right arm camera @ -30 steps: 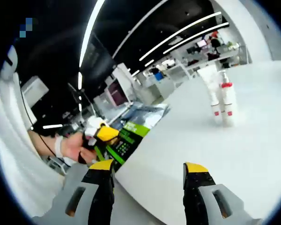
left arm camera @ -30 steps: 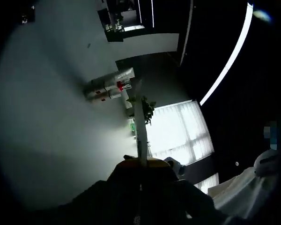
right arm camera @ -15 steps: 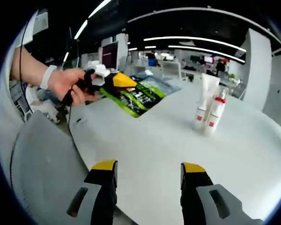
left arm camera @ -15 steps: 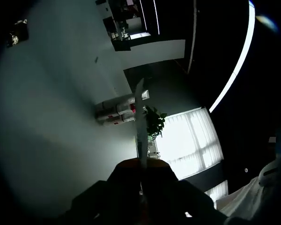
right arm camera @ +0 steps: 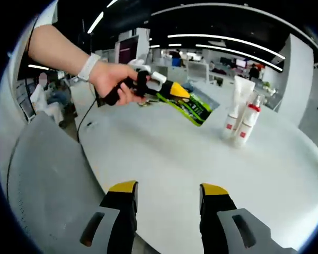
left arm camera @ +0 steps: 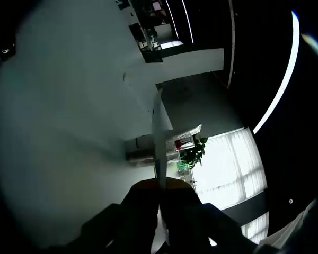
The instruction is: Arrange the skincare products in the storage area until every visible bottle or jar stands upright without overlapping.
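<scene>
Right gripper (right arm camera: 164, 191): jaws spread apart, yellow-tipped, nothing between them, hovering over the near part of the white tabletop (right arm camera: 164, 153). Left gripper (right arm camera: 172, 91) seen at upper left of the right gripper view, held in a hand (right arm camera: 116, 82) with a white wristband (right arm camera: 88, 66); yellow tip pointing toward the far right, jaws pressed together there.

Left gripper view: own left gripper (left arm camera: 158, 185) with jaws clenched edge to edge, a thin pale strip (left arm camera: 157, 132) running up from between them; material of the strip cannot be told. View rolled sideways and dim.

Skincare products: white tube (right arm camera: 239, 98) standing cap-down and a white pump bottle (right arm camera: 247, 119) with red collar and red label patch, both upright, just beside each other, on the far right of the tabletop, well apart from both grippers. Red labels too small to read. Same group in the left gripper view as tube and bottles (left arm camera: 172, 147), partly crossed by the strip; count unclear.

Green and black printed sheet (right arm camera: 193, 106) lying flat on the tabletop, left of the products, just under the left gripper's tip. White print on it, not legible.

Potted plant (left arm camera: 193, 154) beyond the products, bright window blinds (left arm camera: 228, 166) behind it. Long ceiling light strips (right arm camera: 222, 39) over an open office background.
</scene>
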A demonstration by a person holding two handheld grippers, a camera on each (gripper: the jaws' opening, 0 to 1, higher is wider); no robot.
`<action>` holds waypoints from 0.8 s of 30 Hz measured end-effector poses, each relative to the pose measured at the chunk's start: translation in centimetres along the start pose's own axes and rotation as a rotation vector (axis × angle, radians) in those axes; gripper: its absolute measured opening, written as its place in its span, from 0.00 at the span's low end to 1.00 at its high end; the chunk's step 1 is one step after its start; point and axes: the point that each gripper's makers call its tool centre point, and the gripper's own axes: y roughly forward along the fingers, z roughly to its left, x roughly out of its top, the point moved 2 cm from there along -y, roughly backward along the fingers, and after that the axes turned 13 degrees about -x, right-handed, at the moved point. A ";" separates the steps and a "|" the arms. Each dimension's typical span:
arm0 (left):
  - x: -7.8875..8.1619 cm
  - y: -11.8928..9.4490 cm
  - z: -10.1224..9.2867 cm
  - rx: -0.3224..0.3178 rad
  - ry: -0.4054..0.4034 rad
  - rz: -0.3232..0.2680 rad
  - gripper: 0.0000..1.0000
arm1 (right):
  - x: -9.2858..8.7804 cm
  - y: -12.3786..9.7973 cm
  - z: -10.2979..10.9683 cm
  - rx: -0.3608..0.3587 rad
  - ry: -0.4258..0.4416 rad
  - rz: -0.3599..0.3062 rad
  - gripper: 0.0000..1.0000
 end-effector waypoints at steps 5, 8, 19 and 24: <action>0.9 1.1 1.7 0.036 -0.019 -0.007 0.00 | -0.1 0.0 0.1 0.001 -0.013 0.003 0.47; 1.2 1.7 2.6 0.056 -0.028 -0.016 0.00 | -0.2 0.1 0.0 -0.002 -0.014 0.009 0.47; 0.9 3.8 5.6 0.167 0.013 0.058 0.00 | -0.3 0.1 0.2 0.007 -0.020 0.018 0.46; 1.1 4.2 6.4 0.208 0.050 0.083 0.00 | -0.3 0.1 0.2 0.008 -0.022 0.021 0.45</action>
